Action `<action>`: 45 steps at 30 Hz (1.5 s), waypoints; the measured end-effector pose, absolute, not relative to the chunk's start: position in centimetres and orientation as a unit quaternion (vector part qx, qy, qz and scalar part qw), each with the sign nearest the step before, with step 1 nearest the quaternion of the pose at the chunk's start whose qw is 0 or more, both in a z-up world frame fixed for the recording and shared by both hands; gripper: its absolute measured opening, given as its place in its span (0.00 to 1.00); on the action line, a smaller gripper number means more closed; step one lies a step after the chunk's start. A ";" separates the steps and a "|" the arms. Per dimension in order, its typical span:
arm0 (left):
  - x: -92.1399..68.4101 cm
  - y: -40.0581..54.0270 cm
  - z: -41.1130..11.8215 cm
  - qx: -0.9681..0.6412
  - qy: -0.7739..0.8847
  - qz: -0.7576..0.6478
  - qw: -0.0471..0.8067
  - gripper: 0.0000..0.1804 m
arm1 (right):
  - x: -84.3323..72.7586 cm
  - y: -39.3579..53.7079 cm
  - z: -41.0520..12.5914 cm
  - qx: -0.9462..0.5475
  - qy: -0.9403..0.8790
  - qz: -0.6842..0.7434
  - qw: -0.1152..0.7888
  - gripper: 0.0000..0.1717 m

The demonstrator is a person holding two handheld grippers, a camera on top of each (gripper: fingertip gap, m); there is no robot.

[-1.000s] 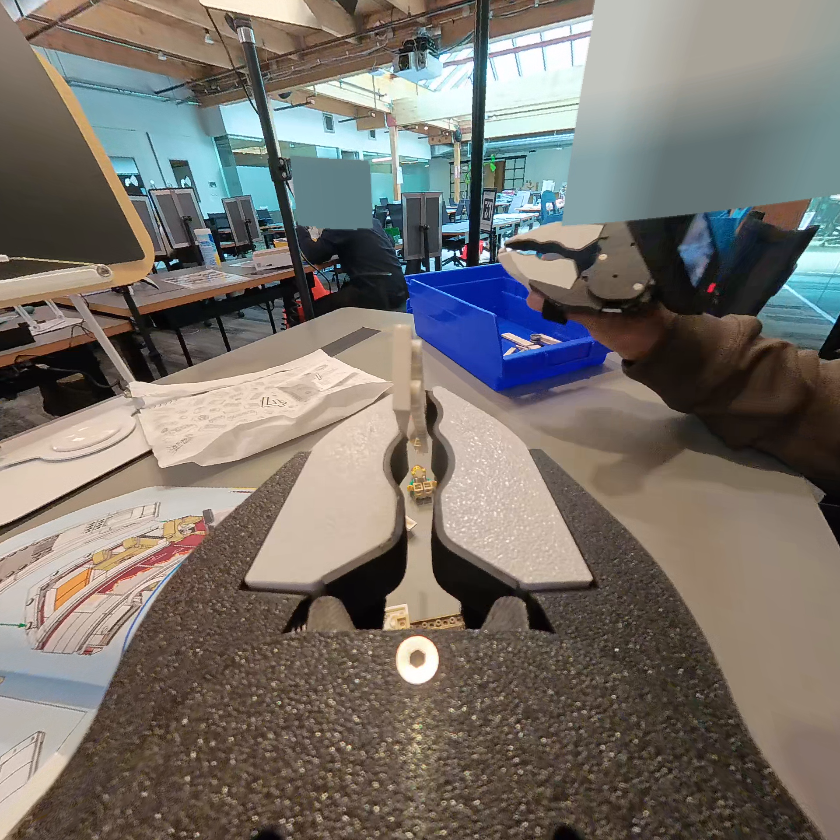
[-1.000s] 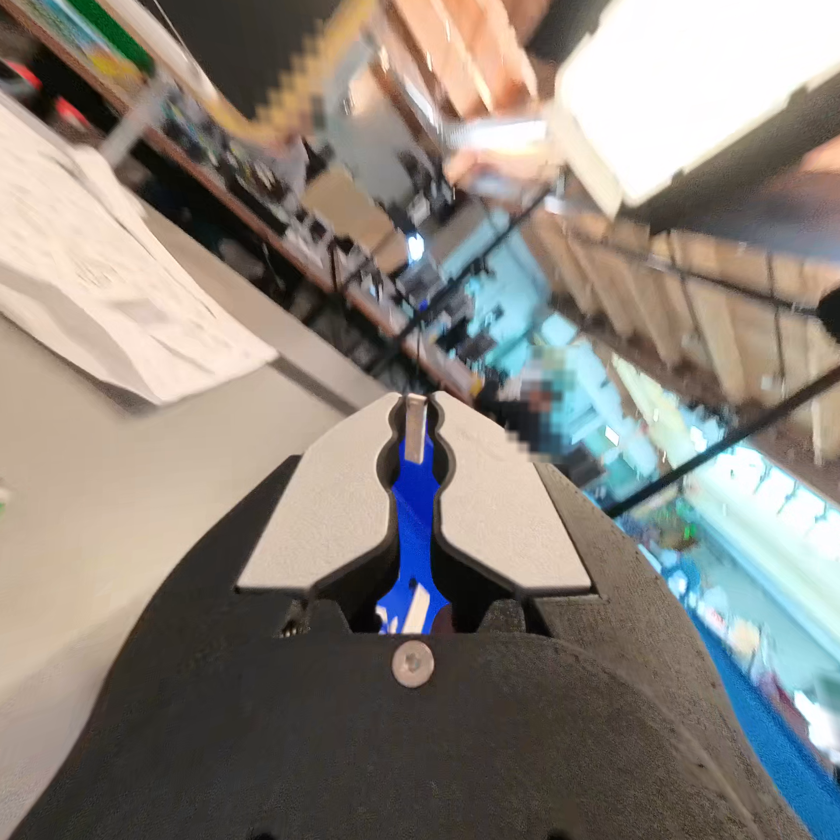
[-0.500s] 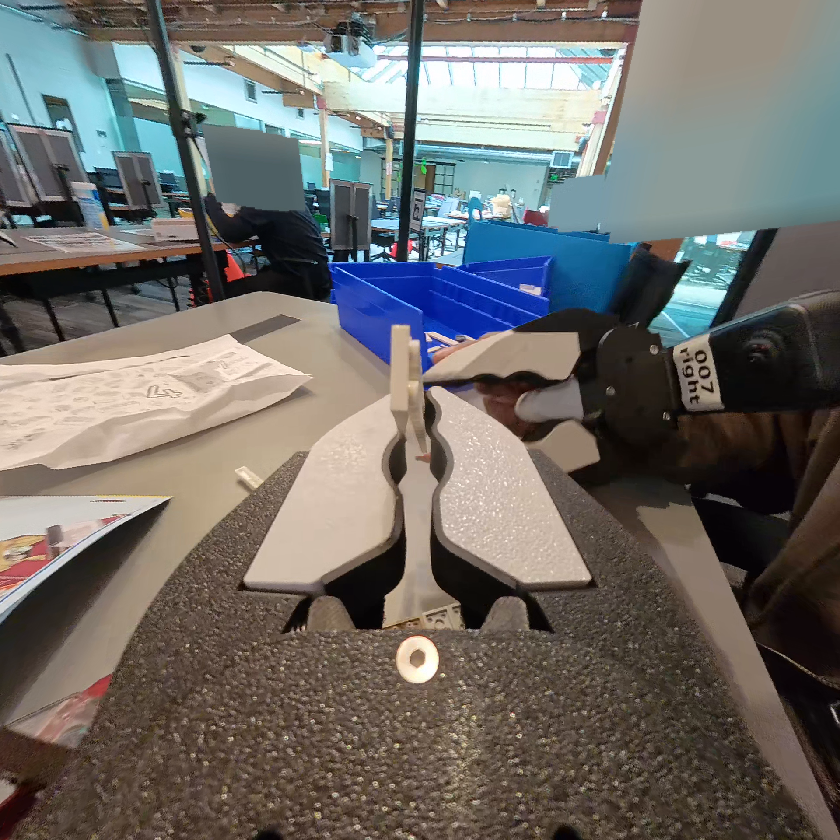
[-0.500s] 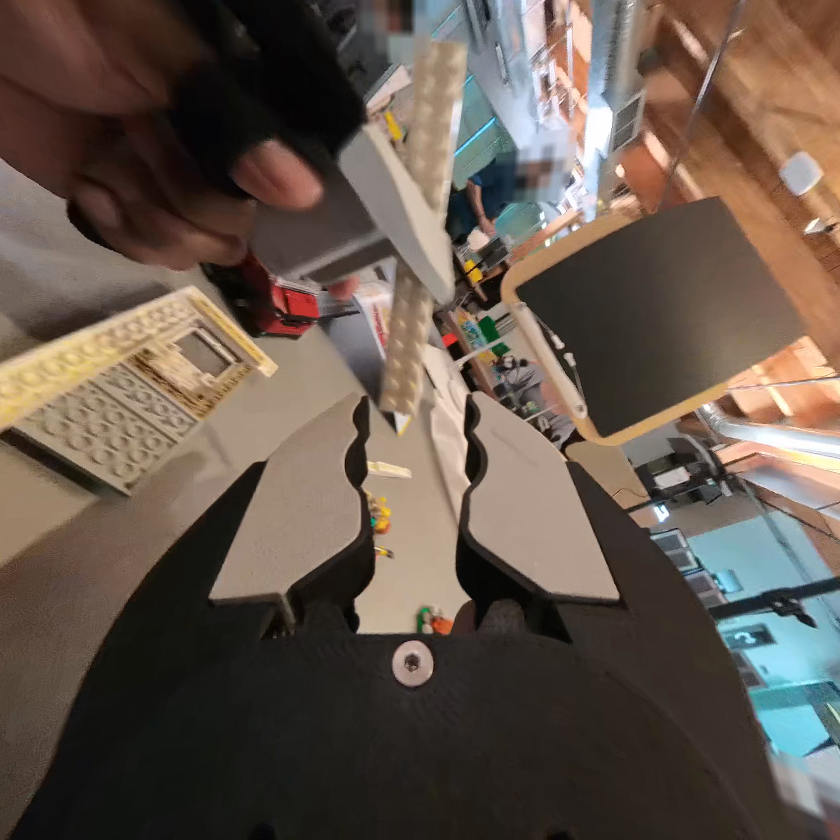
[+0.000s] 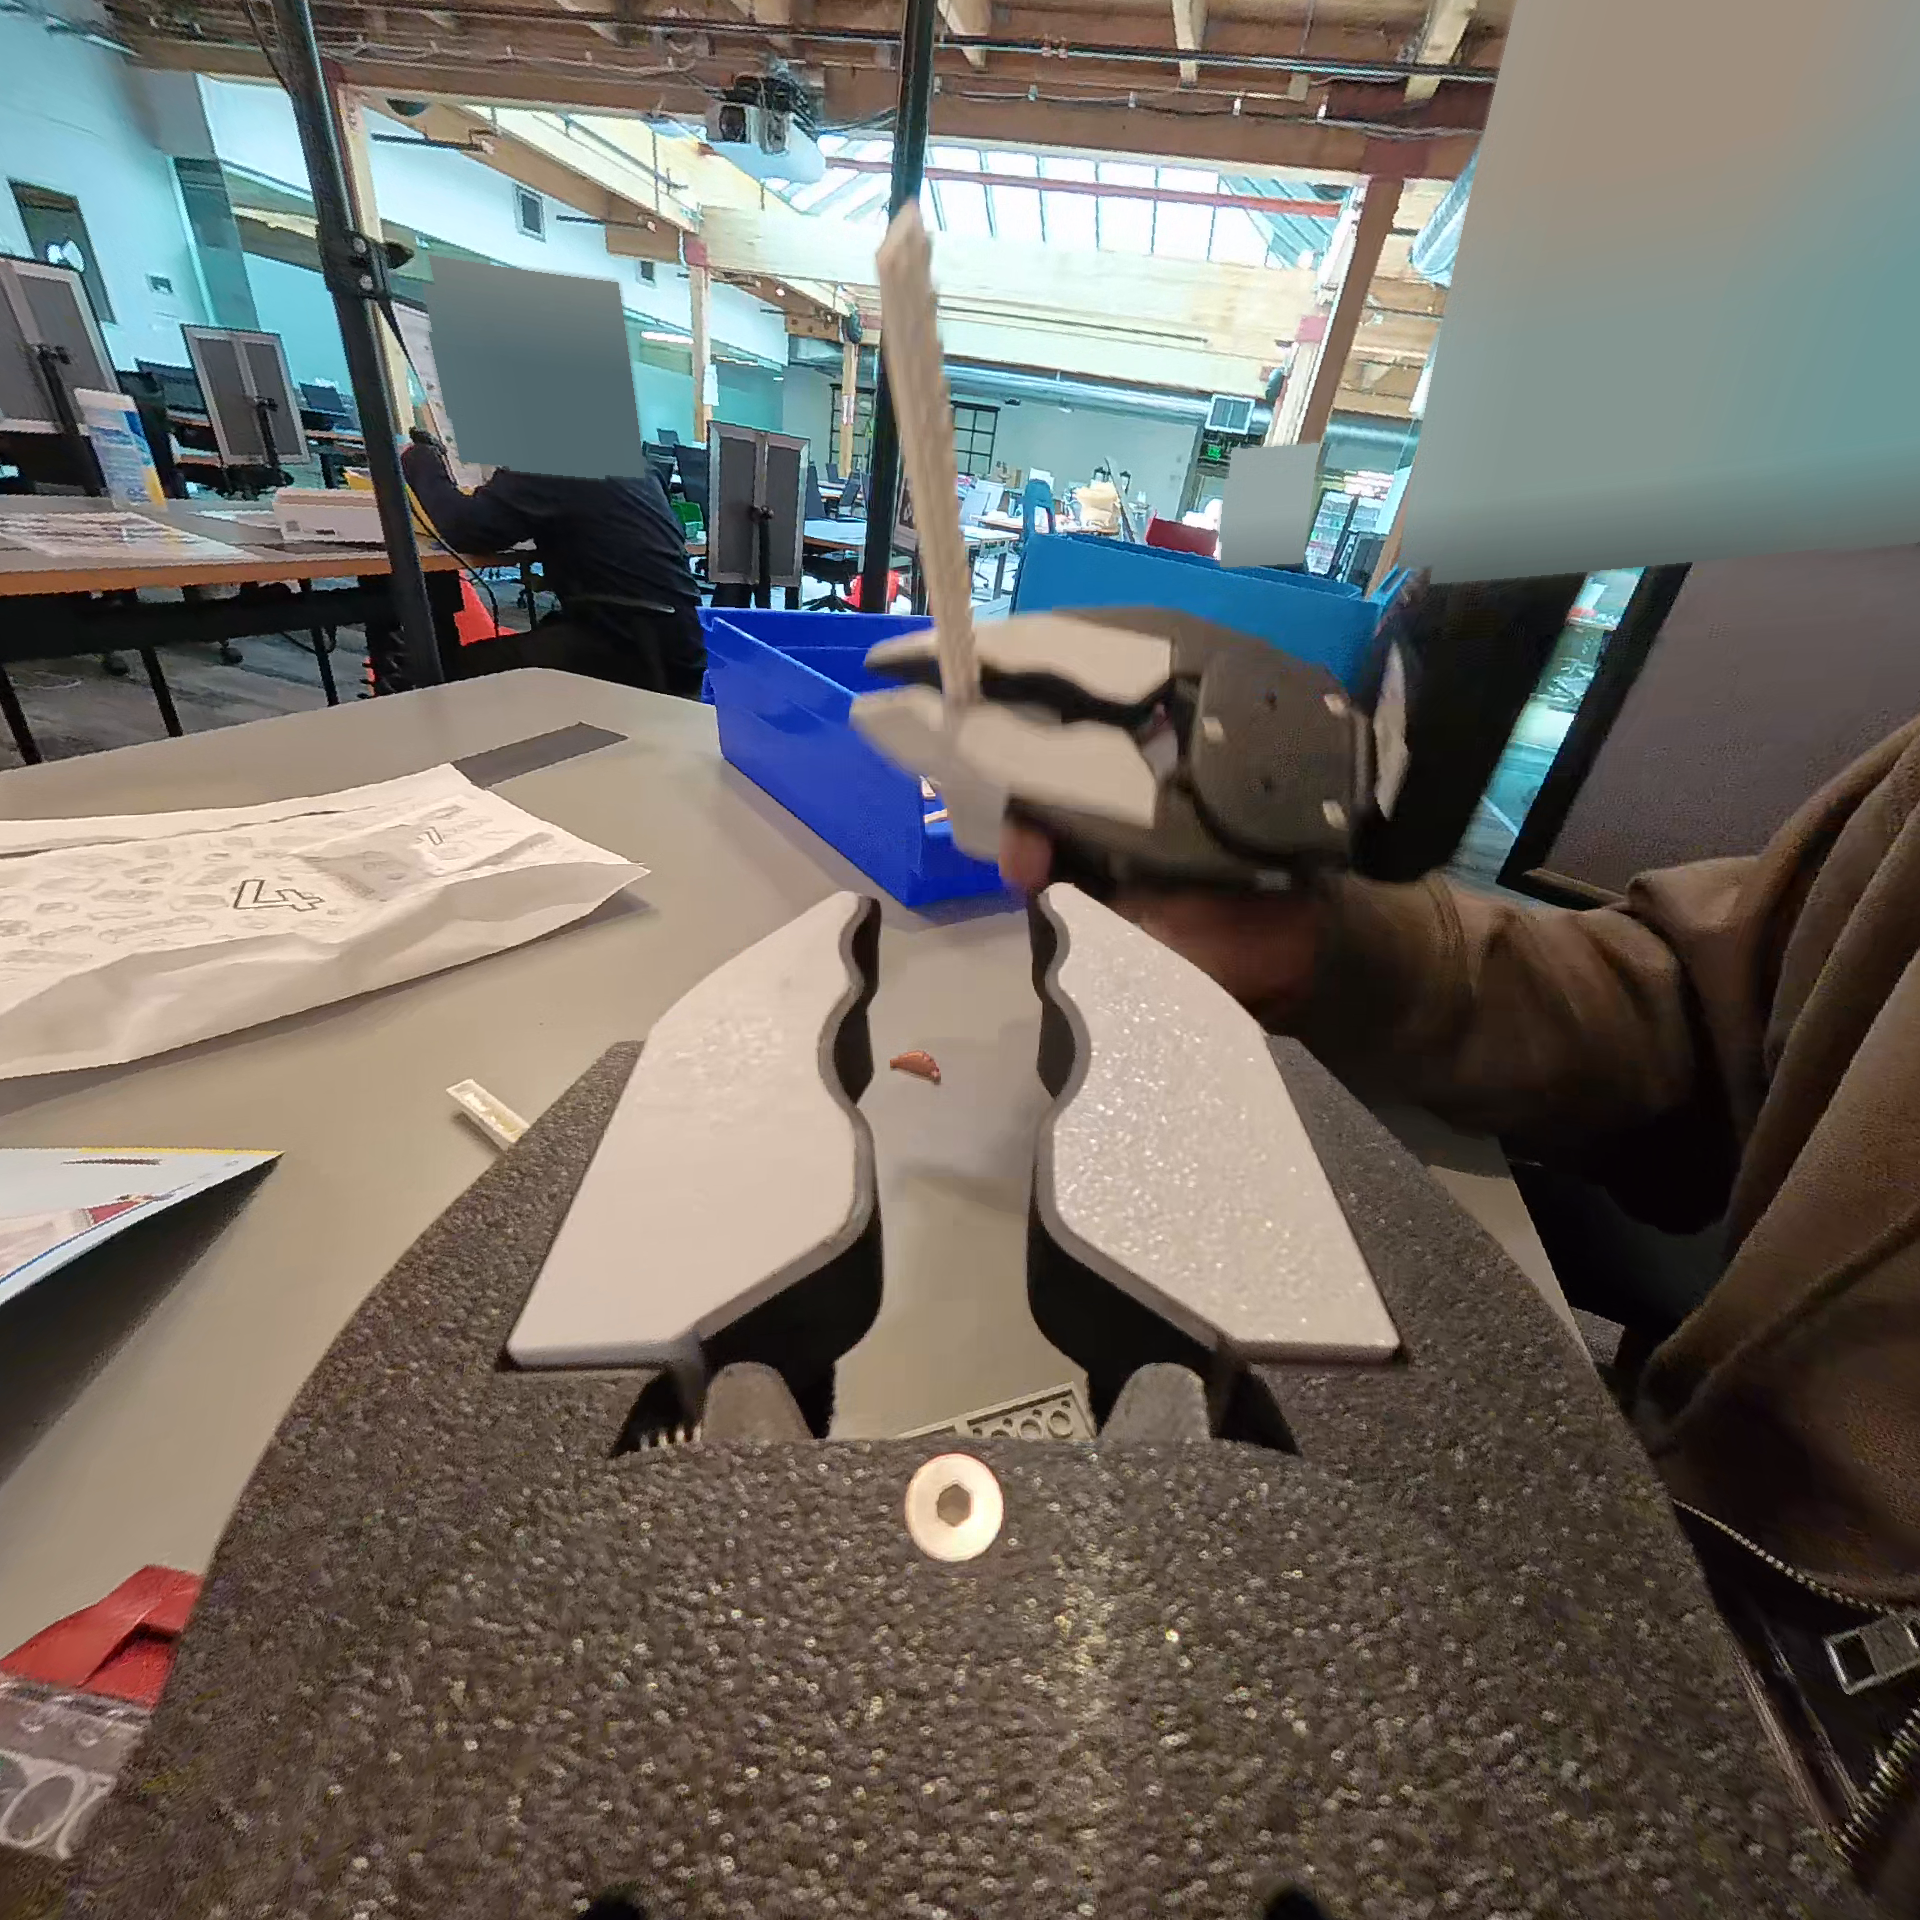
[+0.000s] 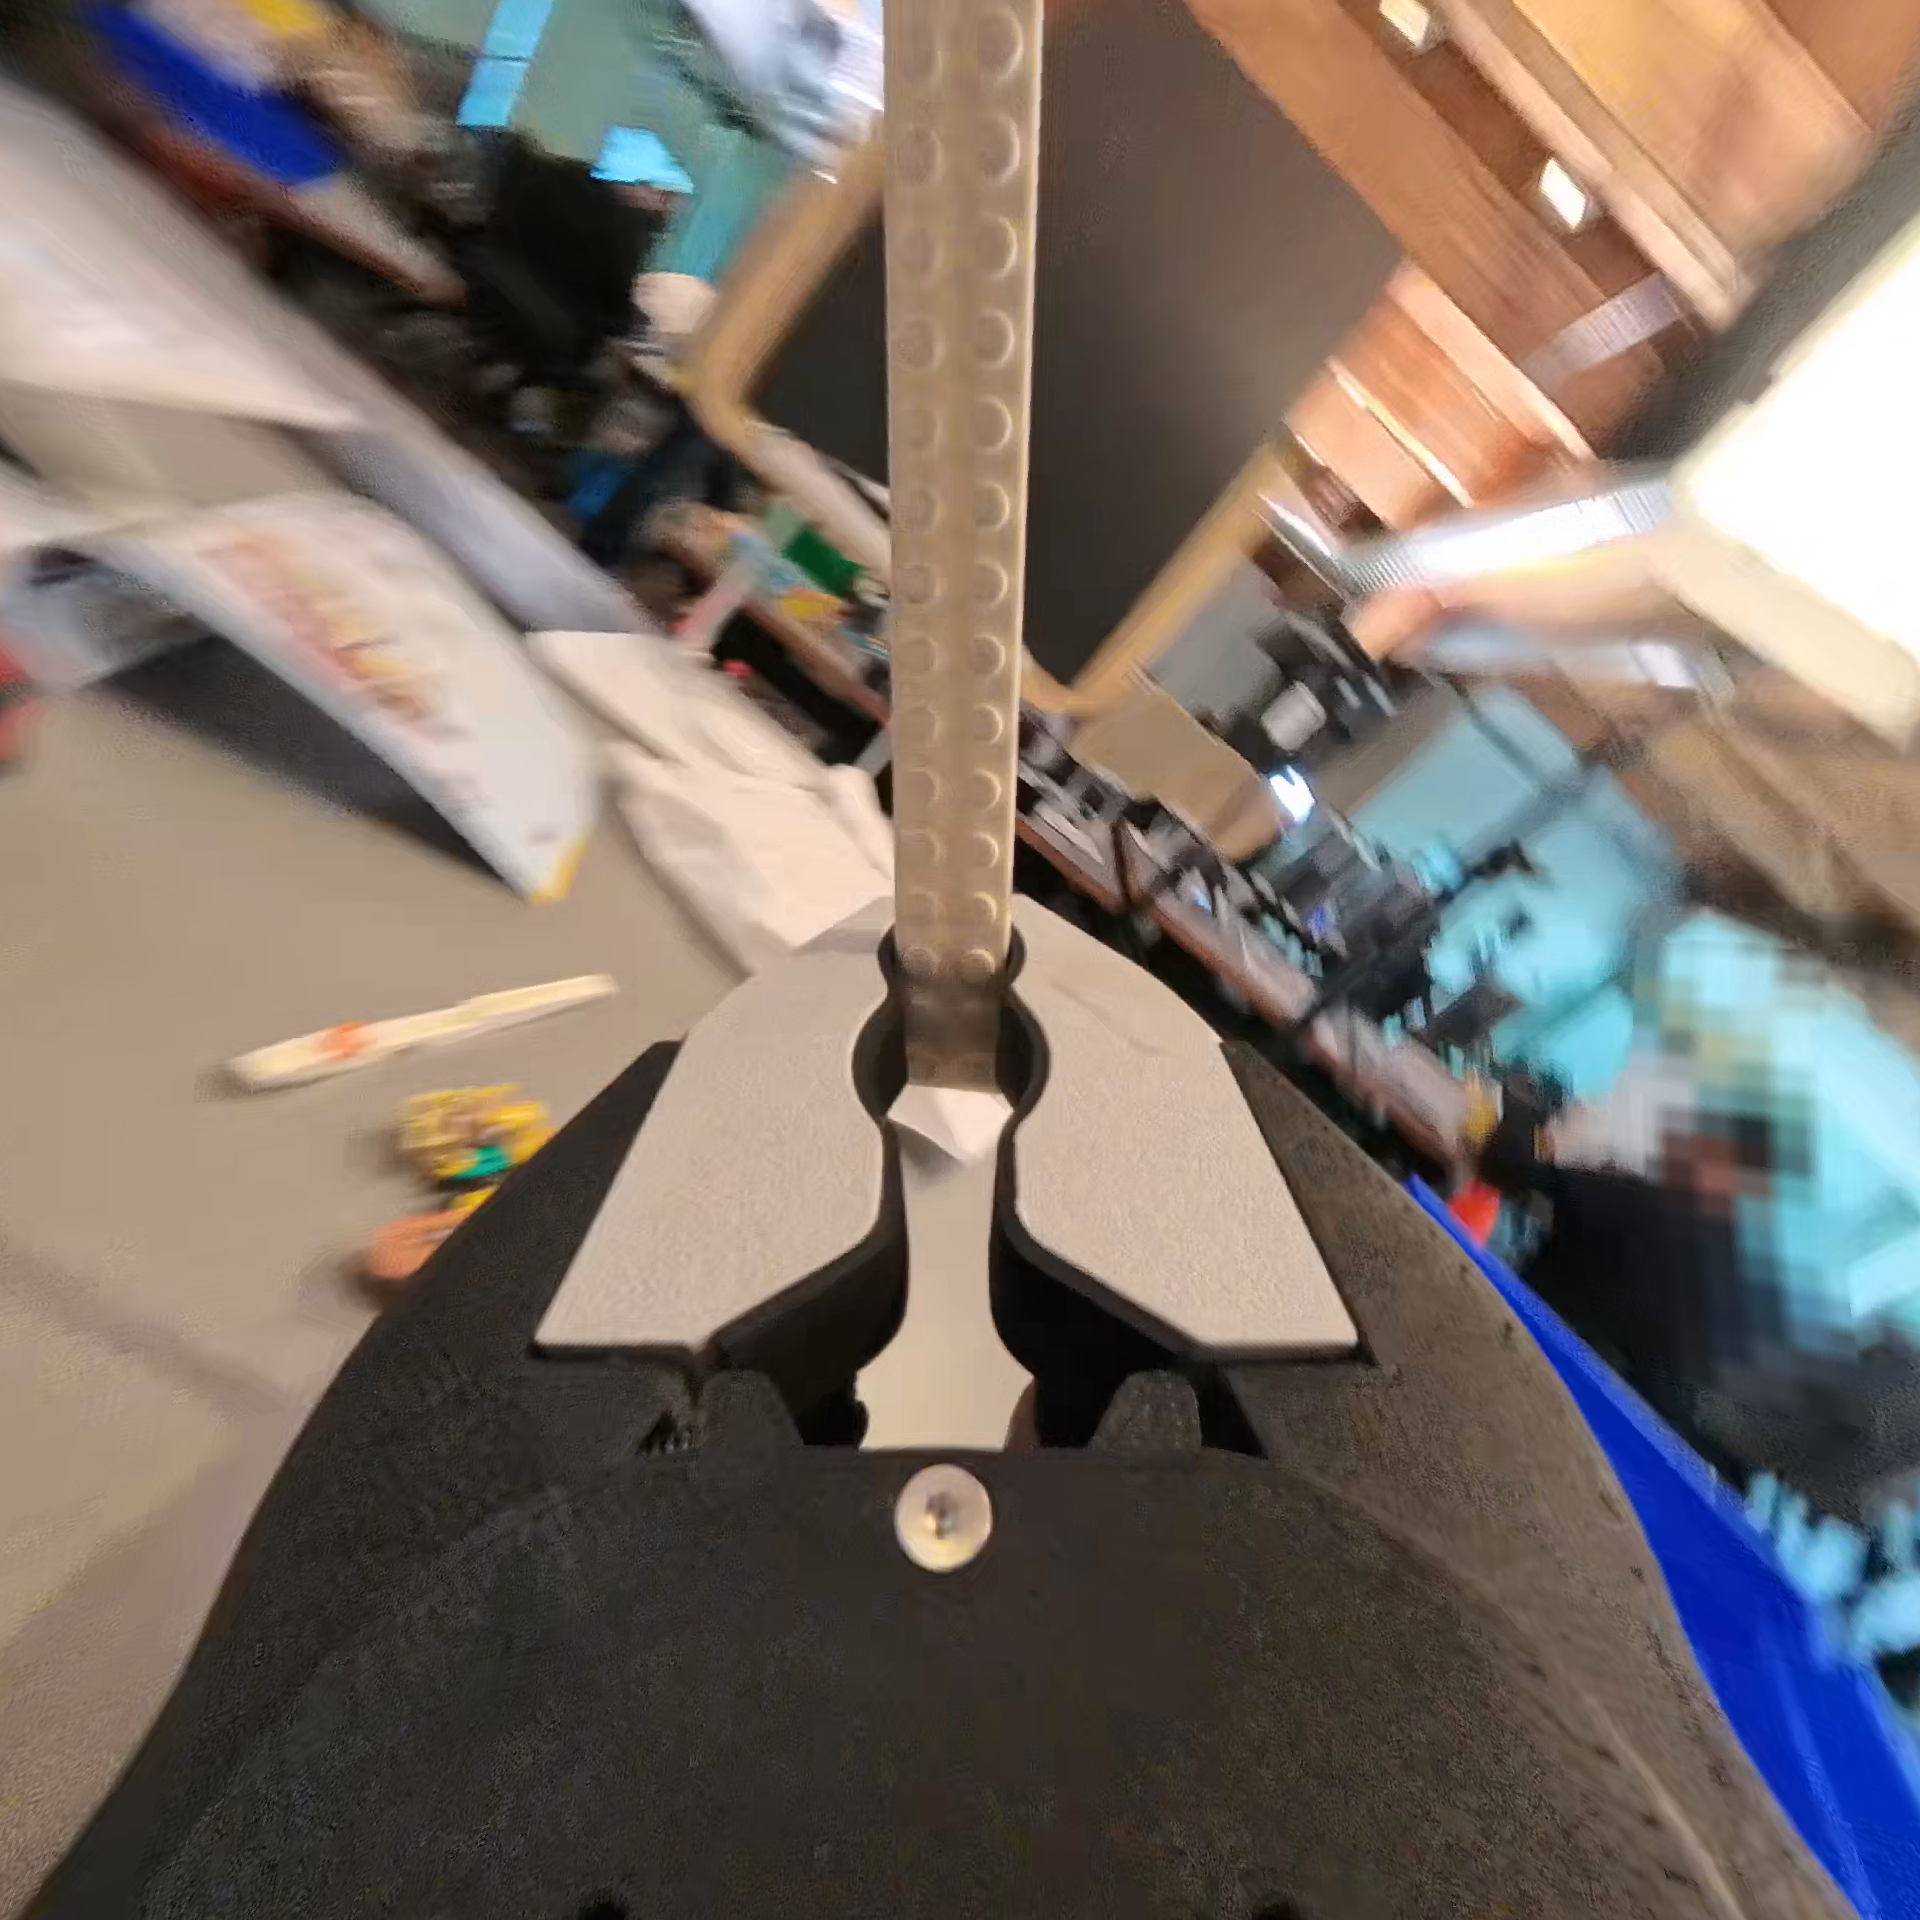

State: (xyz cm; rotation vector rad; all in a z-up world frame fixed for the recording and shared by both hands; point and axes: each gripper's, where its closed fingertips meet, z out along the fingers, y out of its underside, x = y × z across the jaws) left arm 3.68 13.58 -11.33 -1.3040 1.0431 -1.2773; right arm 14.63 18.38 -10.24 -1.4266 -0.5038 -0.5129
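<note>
My right gripper (image 6: 954,961) is shut on a long tan studded plate (image 6: 961,499) near its lower end, and the plate sticks up past the fingertips. The left wrist view shows the same: the right gripper (image 5: 914,691) holds the plate (image 5: 925,447) upright above the grey table (image 5: 665,769). My left gripper (image 5: 954,914) is open and empty, with only the table and a small brown piece (image 5: 916,1064) lying between its fingers. The right gripper is just beyond the left one's fingertips.
A blue bin (image 5: 821,769) with a few pieces stands behind the grippers. A white printed paper bag (image 5: 270,904) lies at left, an instruction booklet (image 5: 104,1195) nearer, and a small white piece (image 5: 486,1110) beside the left finger. A small yellow-green build (image 6: 468,1132) lies on the table. The gap from one gripper's tips to the other's is roughly 12 cm.
My left gripper held the long plate shut a moment ago and has opened. My right gripper, open around the plate's end before, has shut on it and lifted it away.
</note>
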 end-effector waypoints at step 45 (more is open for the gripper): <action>3.6 14.8 -13.1 -0.582 0.452 -0.470 0.485 0.13 | 17.8 23.0 -23.3 -0.838 -0.293 -0.151 0.435 0.17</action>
